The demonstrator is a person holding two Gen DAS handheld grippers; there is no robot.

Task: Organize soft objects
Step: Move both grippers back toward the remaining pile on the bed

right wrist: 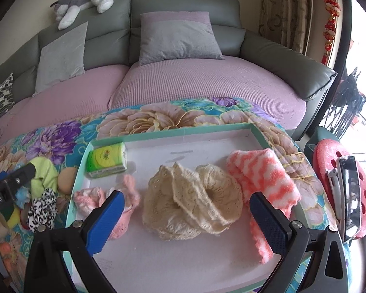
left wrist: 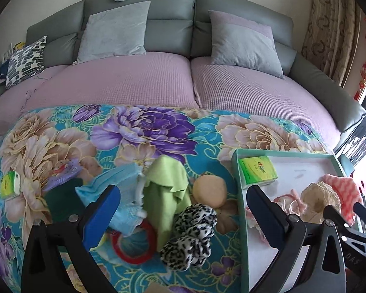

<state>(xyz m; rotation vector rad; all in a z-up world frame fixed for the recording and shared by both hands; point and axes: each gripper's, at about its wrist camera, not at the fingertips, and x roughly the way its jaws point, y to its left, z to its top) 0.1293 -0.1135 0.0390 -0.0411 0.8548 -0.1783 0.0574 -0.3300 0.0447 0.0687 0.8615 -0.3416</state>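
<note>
Tray (right wrist: 173, 131) holds tissue pack (right wrist: 107, 160), socks (cream (right wrist: 192, 202), pink-striped (right wrist: 263, 183)).

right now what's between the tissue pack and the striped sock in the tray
The cream lace cloth lies between the tissue pack and the striped sock, in the right wrist view.

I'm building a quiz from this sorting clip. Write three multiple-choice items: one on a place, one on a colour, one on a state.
1. Where is the cream lace piece?
A. inside the green-rimmed tray
B. on the sofa cushion
C. on the floor

2. What colours is the fuzzy striped sock?
A. blue and yellow
B. coral and white
C. black and white

3. How is the right gripper?
A. shut on the lace
B. shut, empty
C. open, empty

Answers: A, it lies on the tray's white base; B, wavy coral and white bands; C, pads stand apart, nothing gripped.
</note>
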